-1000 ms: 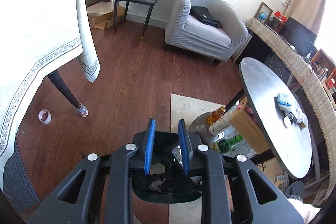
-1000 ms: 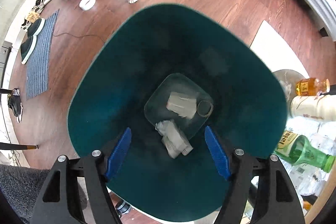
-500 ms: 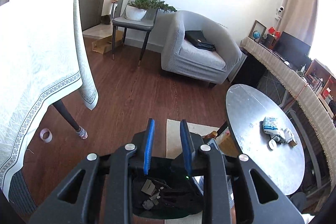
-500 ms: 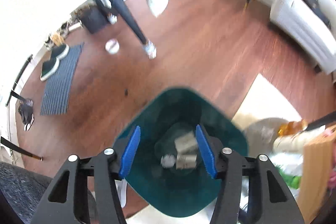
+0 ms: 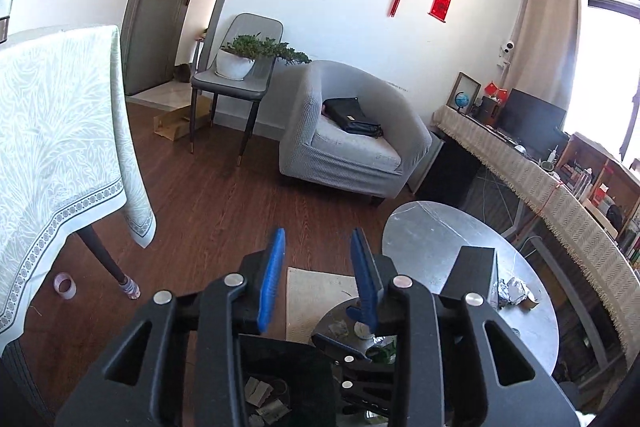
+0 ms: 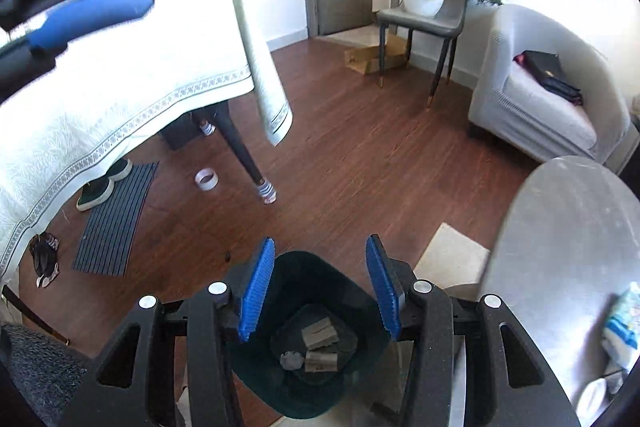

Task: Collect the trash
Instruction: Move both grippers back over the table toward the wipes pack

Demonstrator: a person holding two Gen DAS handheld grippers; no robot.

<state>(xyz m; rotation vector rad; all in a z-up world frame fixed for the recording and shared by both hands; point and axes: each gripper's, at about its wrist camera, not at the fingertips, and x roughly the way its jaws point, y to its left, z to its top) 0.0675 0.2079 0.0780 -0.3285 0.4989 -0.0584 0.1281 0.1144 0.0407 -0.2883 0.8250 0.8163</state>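
Observation:
A dark green trash bin stands on the floor below my right gripper, which is open and empty above it. Crumpled paper and cardboard scraps lie at the bin's bottom. The bin also shows in the left wrist view, under my left gripper, which is open and empty. More trash, crumpled foil and wrappers, lies on the round grey table. A blue and white wrapper lies on that table in the right wrist view. The left gripper's fingers show at the top left there.
A dining table with a white cloth stands on the left, a tape roll by its leg. A grey armchair, a chair with a plant, bottles under the round table and a beige rug are around.
Both grippers have risen and tilted up from the bin, so the room is in view. The right gripper's jaws have narrowed a little. The bin now looks small below them.

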